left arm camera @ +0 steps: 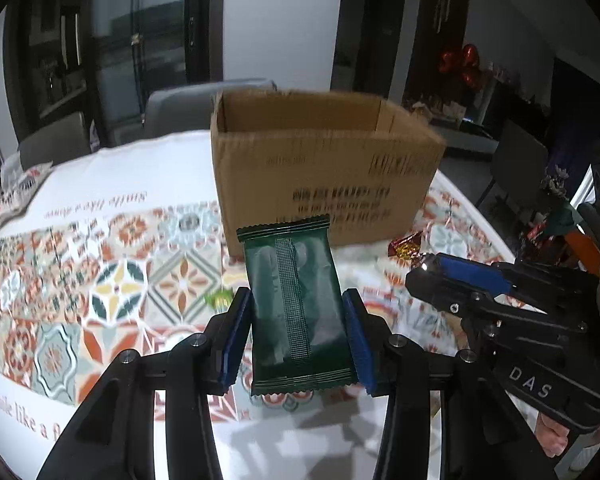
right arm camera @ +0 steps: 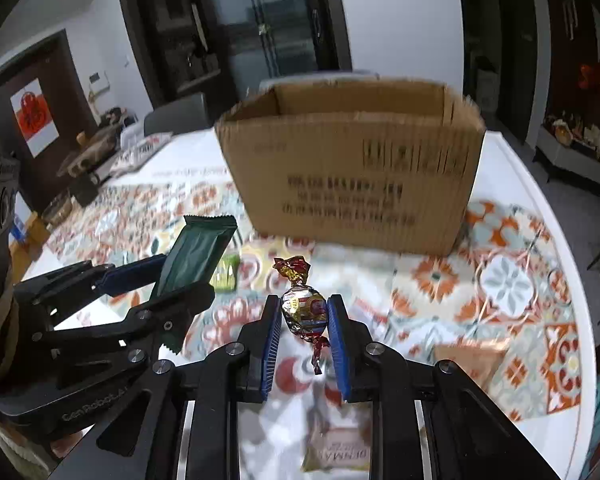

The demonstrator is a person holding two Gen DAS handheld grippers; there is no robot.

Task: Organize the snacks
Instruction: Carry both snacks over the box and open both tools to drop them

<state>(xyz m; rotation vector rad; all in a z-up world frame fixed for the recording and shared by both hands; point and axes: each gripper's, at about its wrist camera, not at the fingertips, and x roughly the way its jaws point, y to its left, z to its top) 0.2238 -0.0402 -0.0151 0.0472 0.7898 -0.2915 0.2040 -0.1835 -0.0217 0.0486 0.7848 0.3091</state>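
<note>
My left gripper (left arm camera: 298, 300) is shut on a dark green snack bar (left arm camera: 296, 300), held above the table in front of an open cardboard box (left arm camera: 320, 168). The bar also shows in the right wrist view (right arm camera: 196, 252), held at the left. My right gripper (right arm camera: 305, 312) is shut on a foil-wrapped candy (right arm camera: 304, 308) with red and gold twisted ends, held above the table in front of the same box (right arm camera: 352, 176). In the left wrist view the right gripper (left arm camera: 424, 268) comes in from the right, and the candy (left arm camera: 406, 246) sticks out at its tip.
A patterned tablecloth (left arm camera: 100, 280) covers the round table. A small green candy (right arm camera: 228, 274) lies on it left of the box. A pale snack packet (right arm camera: 336, 450) lies under the right gripper. Chairs (left arm camera: 172, 112) stand behind the table, and its edge (right arm camera: 580, 280) curves at the right.
</note>
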